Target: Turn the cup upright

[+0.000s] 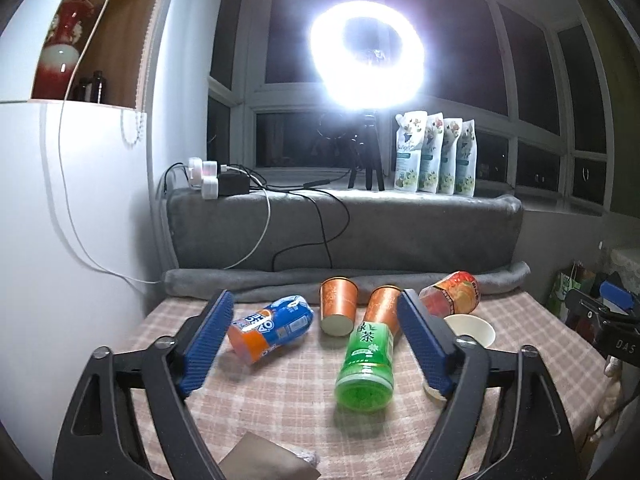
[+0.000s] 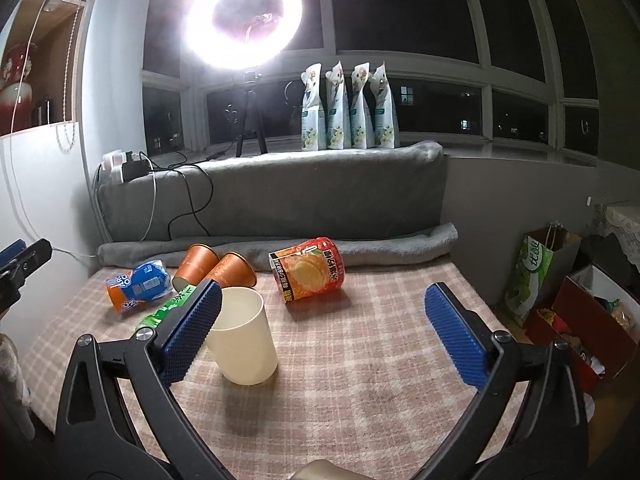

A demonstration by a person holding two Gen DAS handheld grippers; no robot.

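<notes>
While upright: cream cup (image 2: 244, 336).

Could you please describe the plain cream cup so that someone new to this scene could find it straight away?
On the pink checked tablecloth, look in front of the rolled grey blanket, where printed cups lie tipped over. The plain cream plastic cup stands mouth-up beside the right claw. It alone is unprinted and upright.

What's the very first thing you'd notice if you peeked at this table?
The glaring ring light on the windowsill behind the table. Then the colourful cups tipped over on the checked cloth, like the green cup in front, while the cream cup stands upright beside the right gripper.
</notes>
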